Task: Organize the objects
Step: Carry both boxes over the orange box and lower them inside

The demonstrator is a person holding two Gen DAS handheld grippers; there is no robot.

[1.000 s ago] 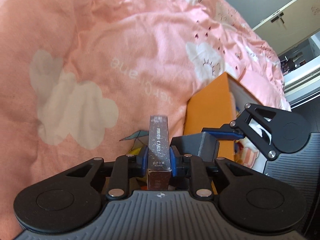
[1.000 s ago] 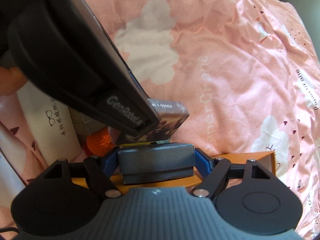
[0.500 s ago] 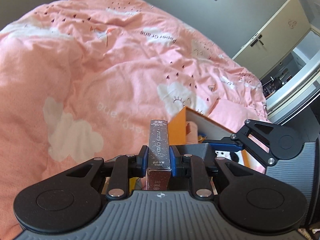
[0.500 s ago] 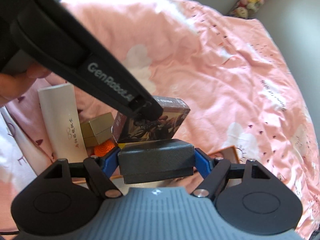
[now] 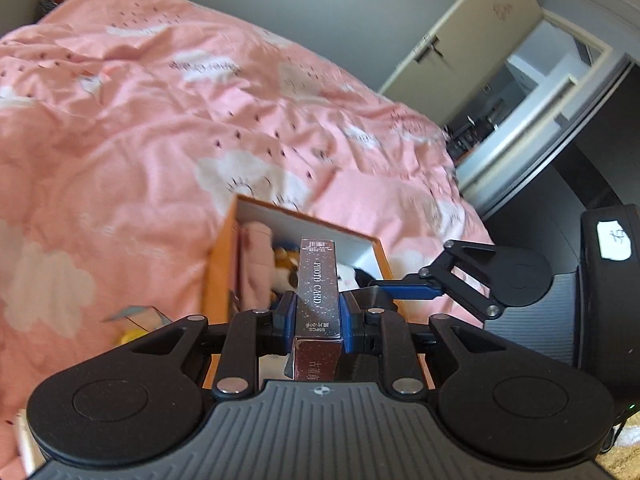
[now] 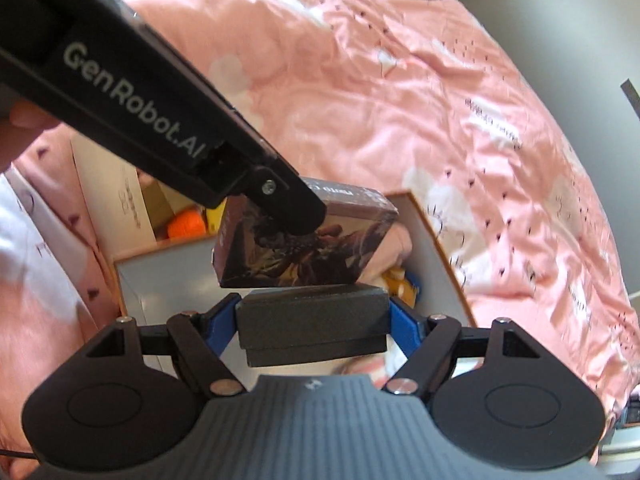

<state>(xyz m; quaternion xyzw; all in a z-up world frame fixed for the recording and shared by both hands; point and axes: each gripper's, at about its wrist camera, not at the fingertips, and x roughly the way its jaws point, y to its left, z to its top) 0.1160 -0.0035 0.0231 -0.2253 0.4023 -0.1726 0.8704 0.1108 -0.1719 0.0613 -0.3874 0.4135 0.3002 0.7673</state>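
Note:
My left gripper is shut on a dark maroon photo card box, held on edge above an open orange storage box on the pink bed. My right gripper is shut on a dark grey box and hovers over the same orange box. In the right wrist view the photo card box hangs just past the grey box, pinched by the left gripper's finger. The orange box holds pink fabric and small toys.
A pink duvet with white clouds covers the bed. Beside the orange box lie a white tube box, an orange knitted ball and a small tan box. A door and dark floor are at the right.
Both grippers rose and moved over the orange box, whose open inside now shows. The photo card box and the grey box stay gripped.

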